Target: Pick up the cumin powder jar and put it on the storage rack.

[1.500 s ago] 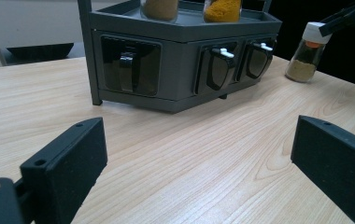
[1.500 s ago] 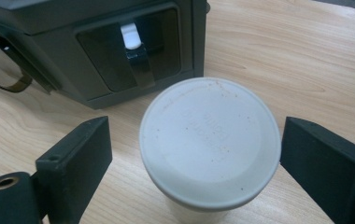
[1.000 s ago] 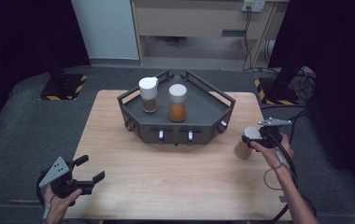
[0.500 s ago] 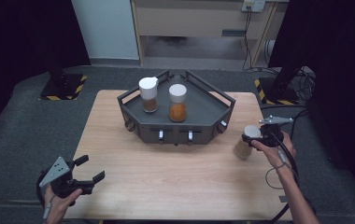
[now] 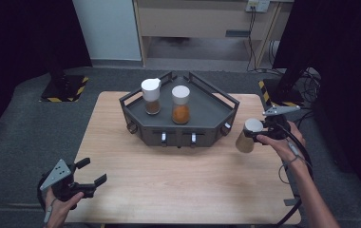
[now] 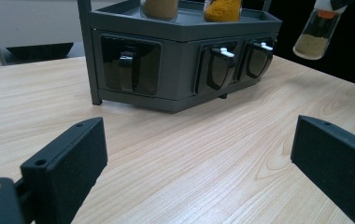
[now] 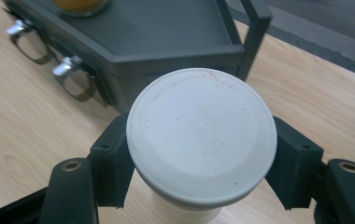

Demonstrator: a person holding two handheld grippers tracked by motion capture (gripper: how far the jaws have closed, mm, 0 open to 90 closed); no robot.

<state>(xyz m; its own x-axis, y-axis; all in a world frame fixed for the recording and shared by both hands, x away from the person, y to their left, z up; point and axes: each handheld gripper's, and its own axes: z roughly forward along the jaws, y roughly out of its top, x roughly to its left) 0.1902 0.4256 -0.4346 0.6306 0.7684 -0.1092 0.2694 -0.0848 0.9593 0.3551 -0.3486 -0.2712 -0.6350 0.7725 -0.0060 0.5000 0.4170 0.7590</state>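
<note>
My right gripper (image 5: 259,133) is shut on a white-lidded spice jar (image 5: 246,136) of tan powder, held tilted above the table just right of the grey rack (image 5: 202,114). In the right gripper view the jar's lid (image 7: 201,135) sits between the two pads (image 7: 112,158). The same jar (image 6: 315,33) hangs in the air at the top right of the left gripper view. Two more jars stand on the rack: a brown one (image 5: 151,96) and an orange one (image 5: 181,105). My left gripper (image 5: 92,173) rests near the table's front left corner, open, its pads (image 6: 68,158) wide apart over bare wood.
The rack (image 6: 175,51) has small latched drawers (image 5: 178,137) on its front and raised rails around its tray. The wooden table (image 5: 169,180) is bare in front of the rack. Dark floor surrounds the table; a cabinet stands behind.
My right gripper has lifted the jar up off the table and tilted it. The left gripper has stayed put.
</note>
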